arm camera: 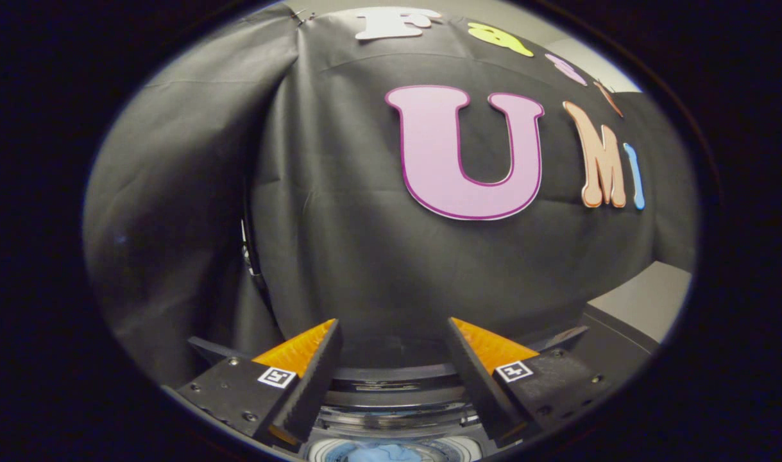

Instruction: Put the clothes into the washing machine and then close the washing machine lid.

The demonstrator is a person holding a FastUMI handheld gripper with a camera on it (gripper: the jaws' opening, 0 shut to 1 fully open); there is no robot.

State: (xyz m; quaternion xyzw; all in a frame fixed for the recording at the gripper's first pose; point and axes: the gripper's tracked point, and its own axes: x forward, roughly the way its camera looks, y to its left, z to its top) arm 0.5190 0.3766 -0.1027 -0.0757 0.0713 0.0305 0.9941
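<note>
Hand-held gripper (391,333) spread wide, empty, above washing machine (397,385) with perhaps blue clothes (384,453) inside, black cloth wall (339,244) beyond.

The gripper cam is sitting close above the washing machine (391,385), looking forward along the spread-apart gripper (391,333) fingers, facing the booth's black cloth wall (339,244) pretty near.

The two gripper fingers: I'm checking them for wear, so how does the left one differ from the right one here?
The left finger leans inward to the right, the right finger inward to the left, as mirror images. The gripper is open and holds nothing. Both share black ribbed pads, orange backs and a square marker. Blue cloth lies in the washing machine below.
</note>
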